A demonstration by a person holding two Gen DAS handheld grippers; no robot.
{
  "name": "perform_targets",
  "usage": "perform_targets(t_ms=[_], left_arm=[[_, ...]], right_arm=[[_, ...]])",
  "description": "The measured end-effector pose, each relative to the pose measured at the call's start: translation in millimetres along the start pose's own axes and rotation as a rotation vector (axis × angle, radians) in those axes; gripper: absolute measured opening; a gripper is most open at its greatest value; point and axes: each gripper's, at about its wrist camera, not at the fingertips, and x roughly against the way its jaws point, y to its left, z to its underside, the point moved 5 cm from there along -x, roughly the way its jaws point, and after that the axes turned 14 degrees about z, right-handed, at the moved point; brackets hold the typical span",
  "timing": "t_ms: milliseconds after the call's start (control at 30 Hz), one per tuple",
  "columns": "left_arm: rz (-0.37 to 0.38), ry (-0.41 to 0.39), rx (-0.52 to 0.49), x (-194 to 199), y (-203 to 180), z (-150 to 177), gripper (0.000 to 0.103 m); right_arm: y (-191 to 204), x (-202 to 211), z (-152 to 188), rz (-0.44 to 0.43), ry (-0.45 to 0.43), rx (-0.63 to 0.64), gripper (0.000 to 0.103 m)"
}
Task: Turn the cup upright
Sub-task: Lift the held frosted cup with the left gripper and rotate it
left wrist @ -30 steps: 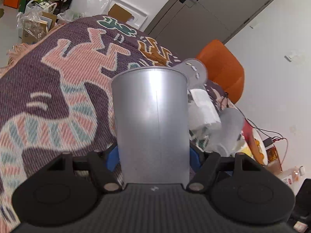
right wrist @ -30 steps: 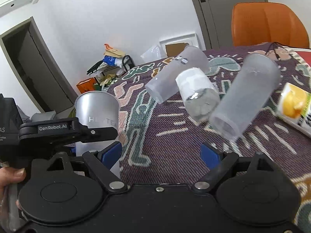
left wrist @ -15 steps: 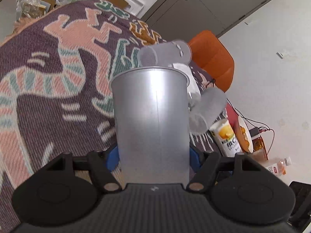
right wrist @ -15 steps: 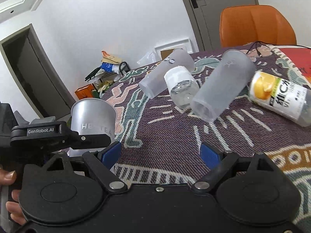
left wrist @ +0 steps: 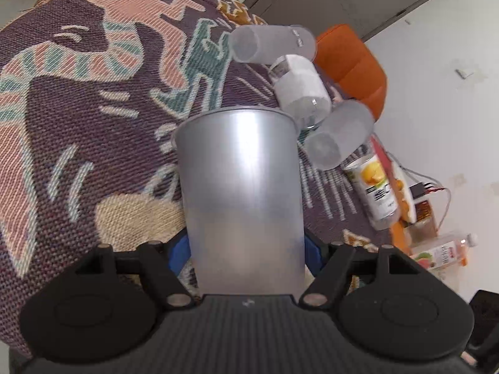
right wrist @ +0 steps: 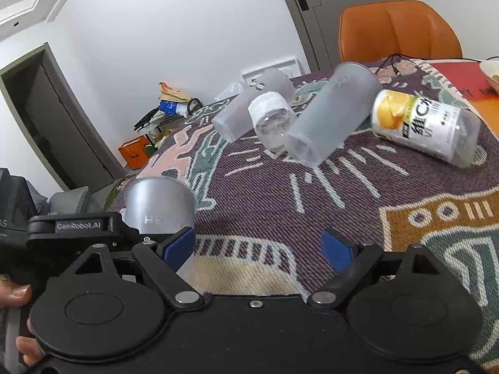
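Silver metal cup (left wrist: 240, 193) sits clamped between the blue pads (left wrist: 177, 254) of my left gripper (left wrist: 244, 252), filling the centre of the left wrist view. From the right wrist view the same cup (right wrist: 159, 208) appears at the near left edge of the table, wider end uppermost, lettering on its wall partly hidden behind the gripper frame. I cannot tell whether its base touches the cloth.

My right gripper (right wrist: 258, 246) is spread wide, nothing between its fingers, hovering over the woven patterned tablecloth (right wrist: 312, 202) just beside the cup.

Further back on the cloth, all lying on their sides:
- a frosted tumbler (right wrist: 252, 104), farthest from me, mouth toward the left;
- a clear glass with a white band (right wrist: 273, 120), touching that tumbler;
- a second frosted tumbler (right wrist: 330, 115), touching the glass, its narrow end toward me;
- a juice bottle with an orange-fruit label (right wrist: 424, 124), to the right, apart from the tumblers.

An orange chair (right wrist: 399, 31) stands behind the table, a grey door (right wrist: 343, 6) behind that. A hand (right wrist: 15, 296) grips the left tool at the lower left of the right wrist view. Left wrist view also shows a small bottle (left wrist: 443, 249) lower down past the right table edge.
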Motion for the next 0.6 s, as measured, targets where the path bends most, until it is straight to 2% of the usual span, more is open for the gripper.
perform_targets(t_ms=[67,133,200,600], left_arm=[[0.003,-0.007,-0.017,2.8,-1.7,0.2,0.076],[-0.011,-0.013,-0.031,7.5,-2.3,-1.1,0.085],[-0.020,-0.019,-0.044,12.1,-3.0,-3.5,0.088],[-0.014,-0.115,-0.052,48.4,11.0,-20.7,0.090]], right_arm=[[-3.4,1.8,3.1,0.003,0.001,-0.003,0.089],[-5.7,2.3,4.9,0.007,0.002,-0.004,0.089],[-6.3,1.5,4.9,0.010,0.006,-0.008,0.089],[30.4,-6.0,-3.6,-0.022,0.026,0.060,0.089]])
